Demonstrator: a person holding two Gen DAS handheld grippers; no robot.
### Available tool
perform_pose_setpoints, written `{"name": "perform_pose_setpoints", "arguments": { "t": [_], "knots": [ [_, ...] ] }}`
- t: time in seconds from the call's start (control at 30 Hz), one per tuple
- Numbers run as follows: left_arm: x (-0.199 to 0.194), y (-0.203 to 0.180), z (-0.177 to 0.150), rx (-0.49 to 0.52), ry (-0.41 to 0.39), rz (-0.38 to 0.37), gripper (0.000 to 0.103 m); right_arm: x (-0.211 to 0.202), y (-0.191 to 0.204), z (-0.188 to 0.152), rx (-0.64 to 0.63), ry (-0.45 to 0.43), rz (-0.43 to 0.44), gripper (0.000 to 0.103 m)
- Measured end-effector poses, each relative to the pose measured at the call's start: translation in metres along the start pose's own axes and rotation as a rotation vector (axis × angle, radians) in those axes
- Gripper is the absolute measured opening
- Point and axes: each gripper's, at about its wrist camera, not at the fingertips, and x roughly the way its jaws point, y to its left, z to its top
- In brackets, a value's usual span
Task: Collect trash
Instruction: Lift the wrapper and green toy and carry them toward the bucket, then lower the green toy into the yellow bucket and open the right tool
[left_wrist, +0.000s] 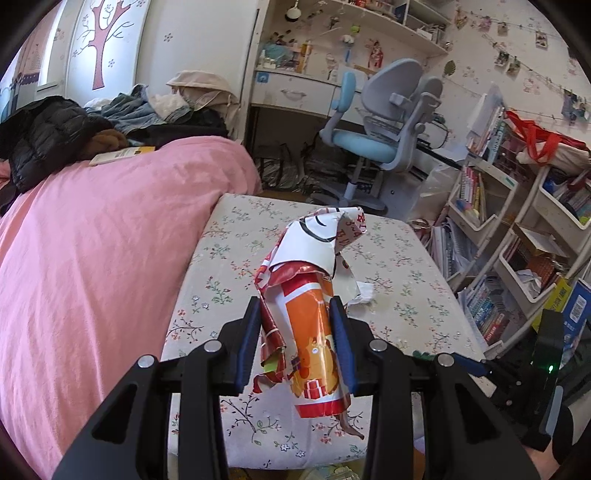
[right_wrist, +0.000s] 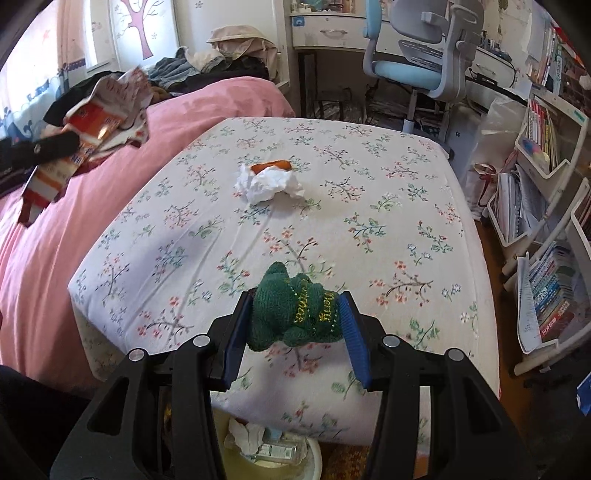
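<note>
While both tools are loaded: everything is placed against the floral mattress (right_wrist: 369, 206).
Floral mattress: broad, flat, rounded at the corners; smooth cotton-like sheet printed with small sprigs; a pink quilted blanket (right_wrist: 44, 236) lies along its left side.
Bin (right_wrist: 314, 456): pale, round-rimmed, on the floor just below the mattress's near edge; it holds crumpled white tissue and a clear flat packet.
Snack wrapper (left_wrist: 306, 332): glossy, creased orange, red and white foil, rolled into a rough tube, lifted above the mattress.
Left gripper (left_wrist: 297, 321): blue pads clamped on the snack wrapper.
Tissue wad (right_wrist: 267, 184): crumpled white paper with an orange scrap touching its far side, mid-mattress.
Knitted item (right_wrist: 295, 314): dark green yarn, lumpy, gold lettering, over the near part.
Right gripper (right_wrist: 295, 317): pads pressed on the knitted item.
</note>
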Motion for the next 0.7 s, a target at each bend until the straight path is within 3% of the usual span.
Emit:
{"name": "perform_pose_setpoints", "arguments": {
  "t": [0.7],
  "knots": [
    [-0.01,0.002,0.003,-0.023,-0.029,-0.041,0.038,-0.028,0.035,-0.014,0.001,0.005,0.075,0.045]
  ]
}}
